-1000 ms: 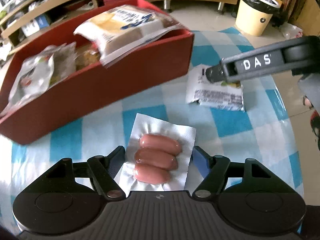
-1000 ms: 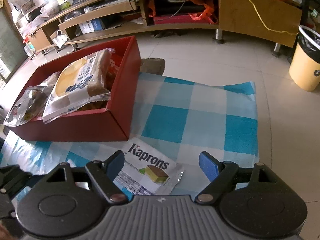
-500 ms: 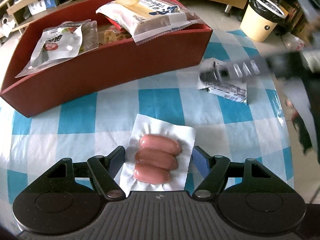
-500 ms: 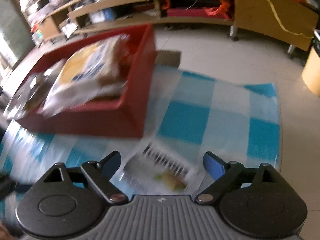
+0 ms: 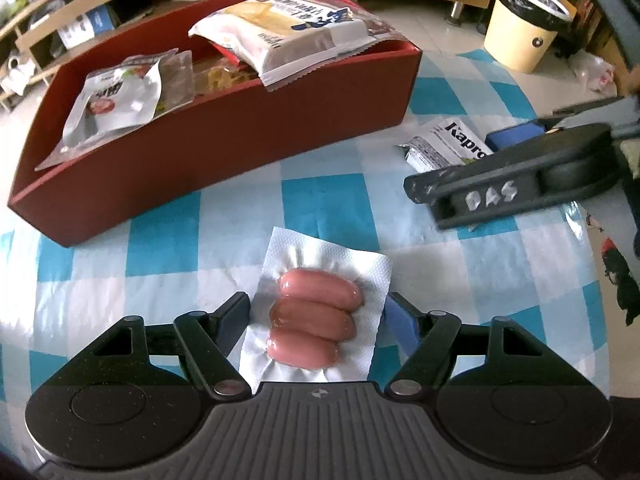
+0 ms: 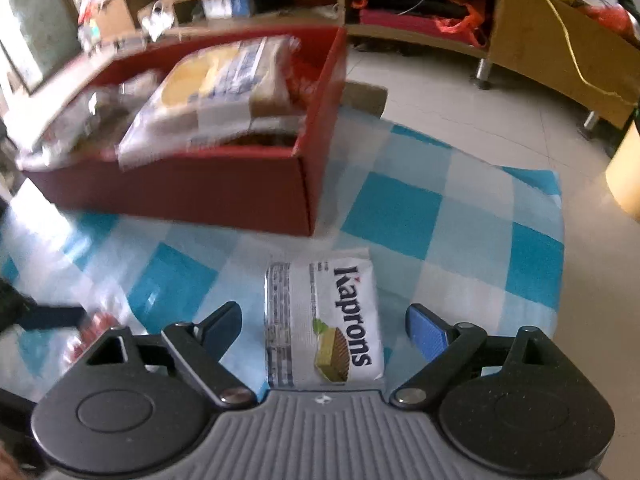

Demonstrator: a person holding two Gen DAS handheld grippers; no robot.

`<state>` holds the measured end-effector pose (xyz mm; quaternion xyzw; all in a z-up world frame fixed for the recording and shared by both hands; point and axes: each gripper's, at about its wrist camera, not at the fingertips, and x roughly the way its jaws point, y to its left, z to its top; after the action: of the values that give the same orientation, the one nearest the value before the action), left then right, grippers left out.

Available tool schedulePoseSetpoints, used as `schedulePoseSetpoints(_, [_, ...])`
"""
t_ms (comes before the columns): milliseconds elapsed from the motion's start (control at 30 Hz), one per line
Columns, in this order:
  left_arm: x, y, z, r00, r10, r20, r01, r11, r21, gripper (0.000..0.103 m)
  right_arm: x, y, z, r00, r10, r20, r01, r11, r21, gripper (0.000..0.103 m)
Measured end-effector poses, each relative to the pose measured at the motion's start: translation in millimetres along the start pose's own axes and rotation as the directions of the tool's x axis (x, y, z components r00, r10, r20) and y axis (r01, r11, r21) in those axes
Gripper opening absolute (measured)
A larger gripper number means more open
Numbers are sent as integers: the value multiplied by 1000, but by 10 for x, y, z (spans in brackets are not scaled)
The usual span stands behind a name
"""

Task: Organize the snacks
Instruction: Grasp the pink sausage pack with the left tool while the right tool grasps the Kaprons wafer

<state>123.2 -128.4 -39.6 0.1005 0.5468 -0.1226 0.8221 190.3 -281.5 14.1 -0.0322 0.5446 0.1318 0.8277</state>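
Observation:
A vacuum pack of three pink sausages (image 5: 316, 316) lies on the blue-checked tablecloth between the fingers of my open left gripper (image 5: 318, 316); the fingers stand on either side of it, apart from it. A white Kaprons wafer packet (image 6: 324, 328) lies between the fingers of my open right gripper (image 6: 324, 324), also free of the pads. The packet also shows in the left wrist view (image 5: 444, 144), partly hidden by the right gripper. A red box (image 5: 224, 128) holding several snack bags stands behind both; it also shows in the right wrist view (image 6: 224, 188).
A large bread bag (image 5: 292, 32) sticks out over the box's right end and a silver pouch (image 5: 116, 96) lies at its left. A yellow bin (image 5: 524, 32) stands on the floor past the table's edge. Low wooden shelves (image 6: 440, 12) line the back.
My right gripper has swung round and come down so the Kaprons packet now lies lengthwise between its fingers. My left gripper has stayed around the sausage pack, with the view tilted slightly.

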Motion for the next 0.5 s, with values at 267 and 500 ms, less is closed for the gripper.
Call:
schedulePoseSetpoints(267, [-19,-35,-10,1000,8,6,-8,1000,15,79,-128,-18,-82,1000,-7,25,7,1000,18,57])
schedulePoseSetpoints(500, [-139,-94,6,999,3,40,-4,1000,29,79,-363,-37,-163,998,11,62,-14,998,58,57])
